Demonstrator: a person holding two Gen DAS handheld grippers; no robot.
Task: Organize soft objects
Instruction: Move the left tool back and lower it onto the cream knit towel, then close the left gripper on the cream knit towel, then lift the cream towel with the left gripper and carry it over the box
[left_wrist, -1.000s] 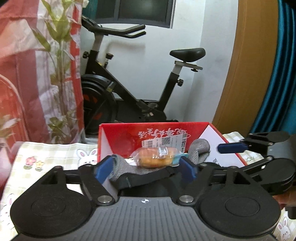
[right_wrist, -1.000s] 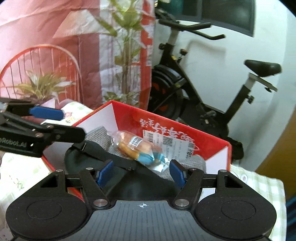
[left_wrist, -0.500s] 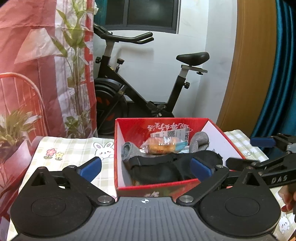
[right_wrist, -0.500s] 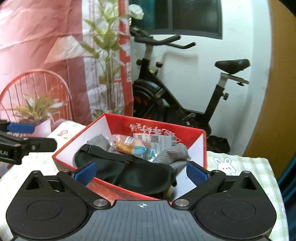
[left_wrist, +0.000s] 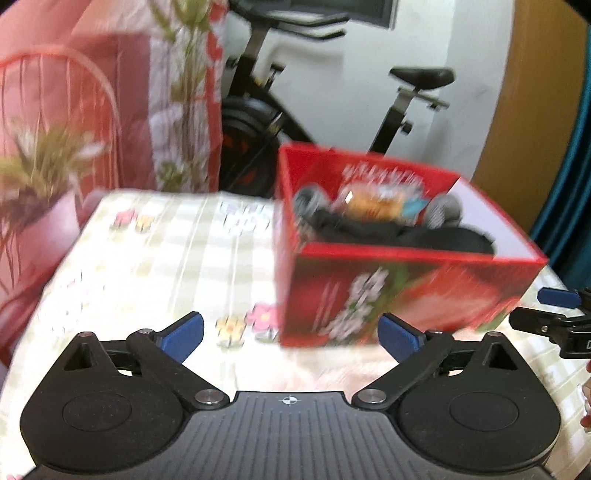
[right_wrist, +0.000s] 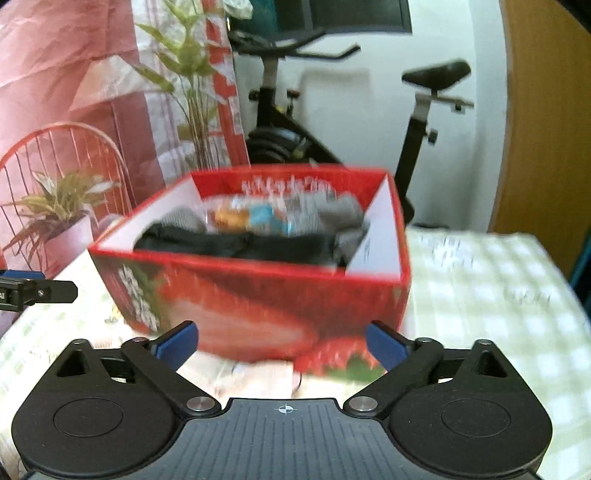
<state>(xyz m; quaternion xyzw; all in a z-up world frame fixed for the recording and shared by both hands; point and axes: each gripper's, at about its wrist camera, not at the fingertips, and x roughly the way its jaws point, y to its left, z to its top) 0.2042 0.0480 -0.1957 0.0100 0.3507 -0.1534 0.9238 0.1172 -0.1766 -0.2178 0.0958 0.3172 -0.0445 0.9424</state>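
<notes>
Both hand-held grippers have drawn back from the red box since a second ago: then their blue fingers were down among the contents, half a second ago they sat at the rim, and now each looks at the box from outside with the fingers spread wide.

From the left wrist view, the left hand-held gripper (left_wrist: 290, 334) is fully open and holds nothing. The red box (left_wrist: 402, 295) stands on the bench (left_wrist: 147, 258), ahead of the fingers and a little to the right, not touching them. Inside it lie a black soft item (left_wrist: 424, 236), two grey rolled pieces (left_wrist: 445, 212) and a wrapped bun (left_wrist: 373, 203) on top. The right hand-held gripper shows at the right edge of this view, beside the box. The picture is blurred, so finer detail is lost.

From the right wrist view, the right hand-held gripper (right_wrist: 282, 343) is likewise wide open and empty. The box sits straight ahead, near the fingertips but apart from them, with the same soft things piled inside. No loose soft object shows on the checked cloth in either view.

Judging from this, the sorting looks finished or nearly so: everything soft in sight is already in the box, and what remains is at most pulling clear.
</notes>
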